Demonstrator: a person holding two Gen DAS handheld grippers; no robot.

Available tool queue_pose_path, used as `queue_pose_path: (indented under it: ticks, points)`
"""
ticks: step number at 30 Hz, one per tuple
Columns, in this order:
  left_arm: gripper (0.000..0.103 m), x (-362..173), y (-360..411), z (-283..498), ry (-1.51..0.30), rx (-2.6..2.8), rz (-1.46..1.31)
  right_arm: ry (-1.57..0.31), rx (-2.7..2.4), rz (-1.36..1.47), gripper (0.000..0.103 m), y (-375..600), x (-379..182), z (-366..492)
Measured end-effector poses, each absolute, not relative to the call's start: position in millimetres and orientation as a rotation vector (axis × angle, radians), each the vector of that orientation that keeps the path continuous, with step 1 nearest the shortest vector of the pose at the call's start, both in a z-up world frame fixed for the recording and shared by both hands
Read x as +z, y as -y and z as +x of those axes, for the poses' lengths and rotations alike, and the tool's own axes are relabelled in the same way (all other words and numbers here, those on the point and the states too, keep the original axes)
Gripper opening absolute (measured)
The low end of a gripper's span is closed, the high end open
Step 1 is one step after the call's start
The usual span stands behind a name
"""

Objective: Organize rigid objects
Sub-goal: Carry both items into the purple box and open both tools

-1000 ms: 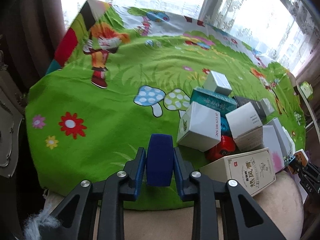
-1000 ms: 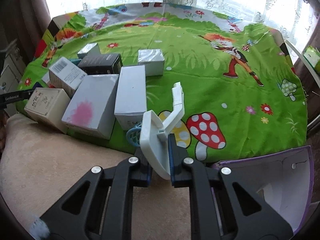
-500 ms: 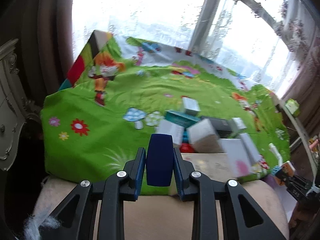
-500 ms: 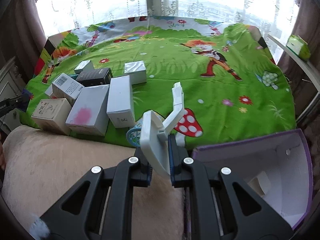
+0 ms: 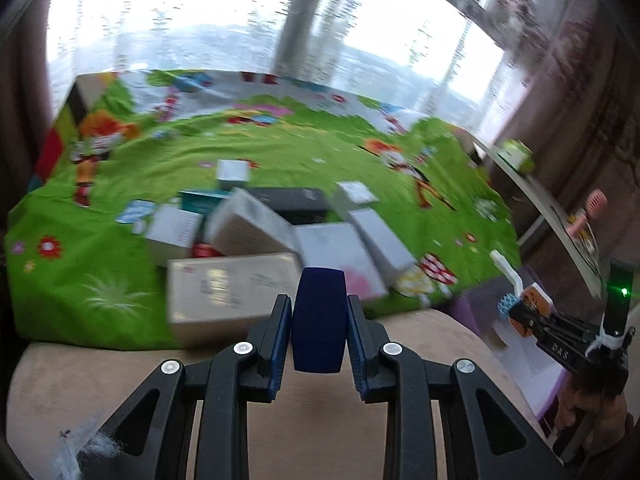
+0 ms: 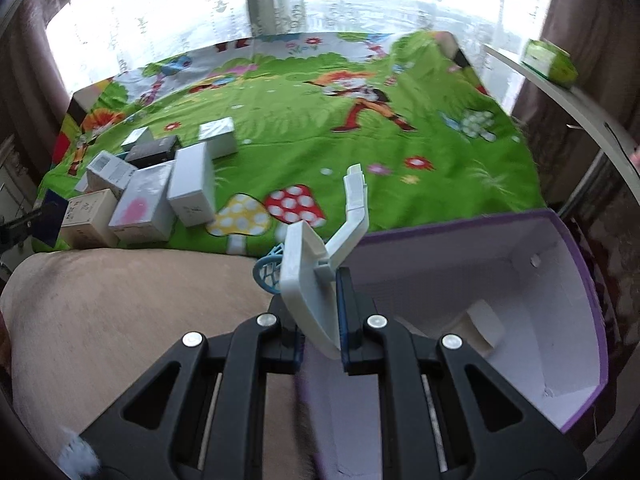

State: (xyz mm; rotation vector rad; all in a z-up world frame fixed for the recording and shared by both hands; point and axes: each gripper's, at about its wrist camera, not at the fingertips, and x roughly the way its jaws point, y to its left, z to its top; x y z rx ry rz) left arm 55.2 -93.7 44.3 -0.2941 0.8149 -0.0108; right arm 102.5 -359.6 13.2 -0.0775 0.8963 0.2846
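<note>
Boxes [image 6: 144,184] lay heaped on the green cartoon cloth [image 6: 320,136]. Above the beige cushion [image 5: 120,368], the left gripper [image 5: 319,312] clamped a dark blue block [image 5: 319,320]. Beside it, the right gripper [image 6: 320,300] pinched a white hinged plastic piece [image 6: 312,280] at the edge of the purple-rimmed box [image 6: 576,264].

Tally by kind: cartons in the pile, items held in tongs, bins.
cartons: 9 (blurry)
held items: 2, blue block in left tongs, white plastic piece in right tongs
purple bin: 1
Total: 12
</note>
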Motion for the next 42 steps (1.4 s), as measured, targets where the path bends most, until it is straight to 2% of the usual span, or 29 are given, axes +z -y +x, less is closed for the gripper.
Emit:
queue_pose_path:
  ticks: [26,28,29,30,31,33,42]
  points:
    - [0.028,48,276,82,-0.890,-0.564,-0.237,-0.849,-0.019,0.068,0.016,482,36,102]
    - [0.033,47,285,85,-0.904,-0.606,-0.239,-0.849,-0.036,0.079,0.017,486,38,103]
    - [0.042,45,289,86,-0.920,-0.614,-0.232,-0.851,-0.042,0.083,0.019,488,37,104]
    - [0.047,44,291,86,-0.925,-0.610,-0.225,-0.853,-0.051,0.088,0.030,490,37,104]
    - [0.051,43,291,85,-0.922,-0.606,-0.223,-0.852,-0.056,0.093,0.050,491,37,103]
    - [0.053,44,287,84,-0.916,-0.601,-0.239,-0.835,-0.066,0.097,0.074,492,39,101]
    - [0.054,44,277,82,-0.898,-0.571,-0.263,-0.845,-0.021,0.102,0.075,484,38,104]
